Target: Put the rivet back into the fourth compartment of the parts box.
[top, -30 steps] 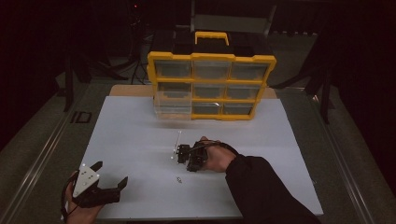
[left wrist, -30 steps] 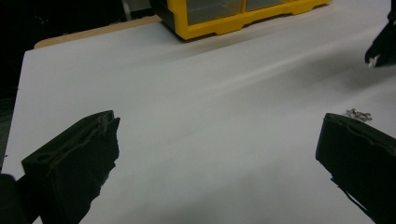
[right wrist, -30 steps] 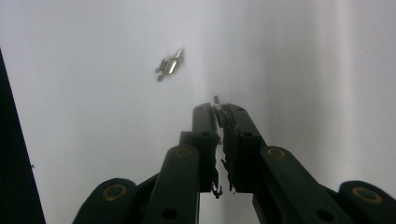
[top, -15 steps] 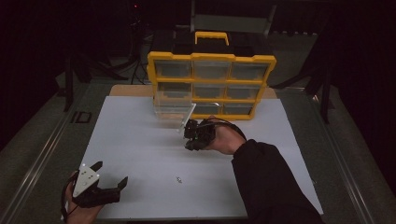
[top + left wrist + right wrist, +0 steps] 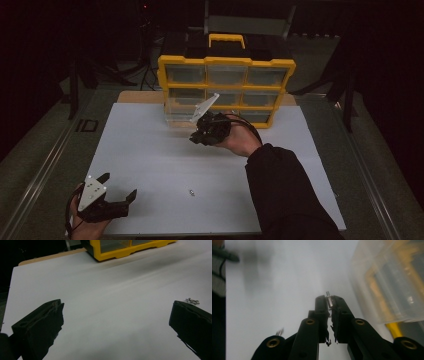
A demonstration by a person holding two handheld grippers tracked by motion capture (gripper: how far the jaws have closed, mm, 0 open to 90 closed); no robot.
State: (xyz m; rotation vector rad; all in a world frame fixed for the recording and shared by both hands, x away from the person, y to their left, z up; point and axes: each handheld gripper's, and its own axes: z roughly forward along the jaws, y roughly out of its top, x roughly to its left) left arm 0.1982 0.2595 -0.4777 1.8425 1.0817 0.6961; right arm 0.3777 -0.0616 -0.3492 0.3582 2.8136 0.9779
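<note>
A small metal screw (image 5: 329, 300) is pinched between the tips of my right gripper (image 5: 329, 305), which is shut on it. That gripper (image 5: 196, 137) hovers just in front of a clear plastic drawer (image 5: 182, 112) pulled out of the yellow organizer (image 5: 226, 64); in the right gripper view the drawer (image 5: 387, 287) is blurred at the right. Another screw (image 5: 191, 191) lies loose on the white sheet (image 5: 150, 150), also seen as a screw (image 5: 192, 300) beside my left gripper's jaw. My left gripper (image 5: 119, 186) rests open at the front left with nothing in it, its jaws (image 5: 117, 307) spread wide.
The yellow organizer (image 5: 120, 250) with several clear drawers stands at the back edge of the sheet. A second screw (image 5: 280, 332) lies on the sheet below my right gripper. A dark sleeve (image 5: 285, 195) crosses the front right. Dark floor surrounds the table.
My right gripper has lifted from the middle of the sheet and travelled back to the clear drawer with a screw in it. The left gripper has stayed put.
</note>
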